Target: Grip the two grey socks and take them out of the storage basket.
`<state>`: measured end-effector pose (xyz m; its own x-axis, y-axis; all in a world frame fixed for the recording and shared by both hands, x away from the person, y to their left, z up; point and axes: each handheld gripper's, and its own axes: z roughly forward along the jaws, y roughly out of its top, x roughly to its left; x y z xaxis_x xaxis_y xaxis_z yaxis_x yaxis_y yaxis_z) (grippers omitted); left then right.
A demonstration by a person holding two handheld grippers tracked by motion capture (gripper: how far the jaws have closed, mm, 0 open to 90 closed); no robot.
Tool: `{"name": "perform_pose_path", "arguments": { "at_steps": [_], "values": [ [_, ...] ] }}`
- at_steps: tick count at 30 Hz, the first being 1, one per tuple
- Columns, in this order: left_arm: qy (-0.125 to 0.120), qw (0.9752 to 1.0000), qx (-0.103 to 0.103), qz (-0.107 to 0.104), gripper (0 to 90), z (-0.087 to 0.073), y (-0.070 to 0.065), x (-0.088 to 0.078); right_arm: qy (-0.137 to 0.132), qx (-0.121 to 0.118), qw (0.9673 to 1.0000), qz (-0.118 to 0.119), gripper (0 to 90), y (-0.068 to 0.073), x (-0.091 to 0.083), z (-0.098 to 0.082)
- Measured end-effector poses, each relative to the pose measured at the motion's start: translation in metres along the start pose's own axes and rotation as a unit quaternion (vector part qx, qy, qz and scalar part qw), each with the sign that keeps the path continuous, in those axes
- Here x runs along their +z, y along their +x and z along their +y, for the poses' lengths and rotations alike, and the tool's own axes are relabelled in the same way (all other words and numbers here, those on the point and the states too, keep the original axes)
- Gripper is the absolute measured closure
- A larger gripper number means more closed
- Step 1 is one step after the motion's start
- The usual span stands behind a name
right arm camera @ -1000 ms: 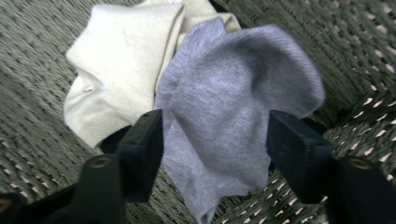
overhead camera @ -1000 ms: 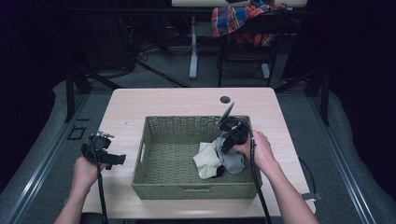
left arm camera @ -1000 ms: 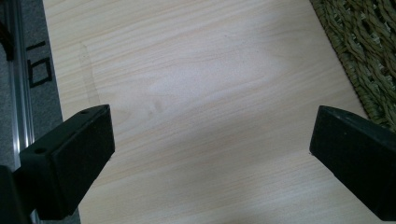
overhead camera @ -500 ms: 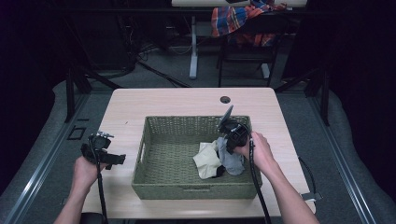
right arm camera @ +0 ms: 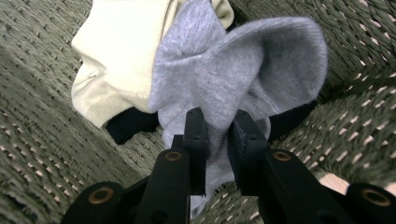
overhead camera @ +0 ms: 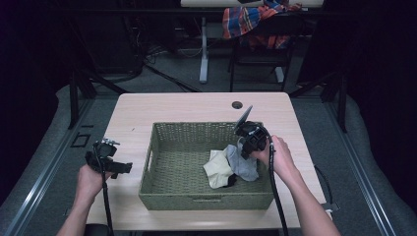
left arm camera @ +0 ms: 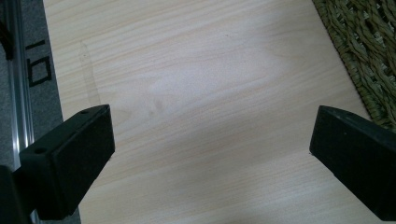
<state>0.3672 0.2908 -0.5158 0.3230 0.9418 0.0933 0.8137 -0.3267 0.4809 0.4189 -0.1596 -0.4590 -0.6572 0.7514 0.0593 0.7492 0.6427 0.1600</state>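
1. The grey sock (right arm camera: 219, 88) lies in the right half of the woven basket (overhead camera: 162, 142), at centre right of the high view, bunched against a cream sock (right arm camera: 121, 56) with a dark garment (right arm camera: 130, 126) under both.
2. The right gripper view shows what the high view cannot: the jaws of the right hand-held gripper (right arm camera: 217, 140) have just been closing and now pinch a fold of the grey sock, almost together with the cloth squeezed between them.
3. The high view adds the setting: the right hand-held gripper (overhead camera: 244, 149) reaches into the basket from its right rim, and the basket sits mid-counter (overhead camera: 196, 105).
4. The left hand-held gripper (overhead camera: 129, 168) is at lower left of the high view, just beside the basket's left wall.
5. In the left gripper view its jaws stand wide apart over bare counter (left arm camera: 201, 116), holding nothing; basket weave (left arm camera: 364, 51) fills the upper right corner.
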Motion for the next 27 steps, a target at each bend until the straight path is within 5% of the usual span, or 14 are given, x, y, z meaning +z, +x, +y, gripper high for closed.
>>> {"name": "perform_pose_path", "arguments": {
  "at_steps": [27],
  "values": [
    [0.0,1.0,0.001,0.001,0.2,0.001,-0.002,0.001,-0.043,-0.001,0.9988,0.023,78.7,0.002,-0.057,-0.001]
  ]
}}
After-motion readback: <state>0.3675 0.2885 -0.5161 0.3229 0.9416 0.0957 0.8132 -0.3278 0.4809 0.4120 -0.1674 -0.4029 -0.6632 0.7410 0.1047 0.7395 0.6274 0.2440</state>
